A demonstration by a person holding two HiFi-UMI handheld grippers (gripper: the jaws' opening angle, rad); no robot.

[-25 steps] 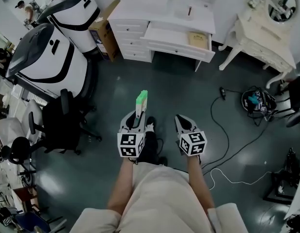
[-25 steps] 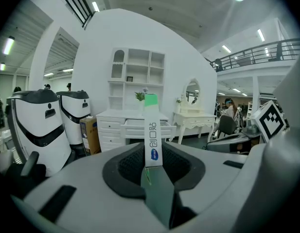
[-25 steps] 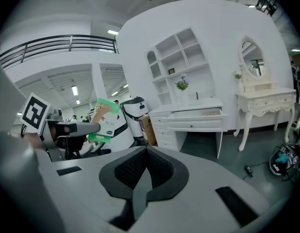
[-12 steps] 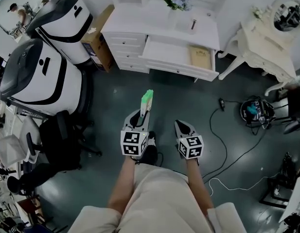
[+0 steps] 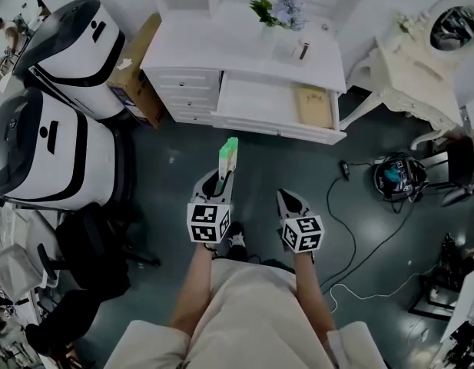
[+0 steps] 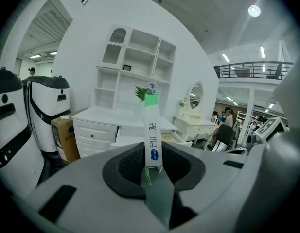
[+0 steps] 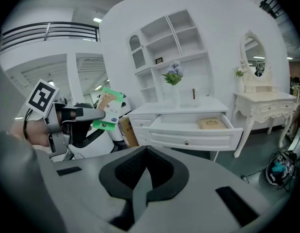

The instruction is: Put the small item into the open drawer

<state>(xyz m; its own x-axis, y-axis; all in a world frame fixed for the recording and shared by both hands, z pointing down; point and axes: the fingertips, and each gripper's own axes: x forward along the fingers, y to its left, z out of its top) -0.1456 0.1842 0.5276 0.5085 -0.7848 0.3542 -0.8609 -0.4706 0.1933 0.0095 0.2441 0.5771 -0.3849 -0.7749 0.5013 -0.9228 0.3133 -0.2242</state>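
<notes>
The left claw (image 5: 223, 180) is closed on the small item (image 5: 229, 154), a flat white and green packet. It stands upright from the pads, above the dark floor and well apart from the white bench (image 5: 183, 52). The step in hand, I judge, is to carry it to the open drawer (image 5: 252, 102). To do this well, keep the grip firm and the packet upright. Come to the drawer from its front and let go over its bare left part, because a tan flat box (image 5: 314, 104) lies at its right end. The right claw (image 5: 292, 200) has its jaws together with nothing between them; it is best kept low and aside.

On the packet the characters 创口贴 can be read. Under them is a blue oval mark, too small to read. The print on the tan box I cannot read.
</notes>
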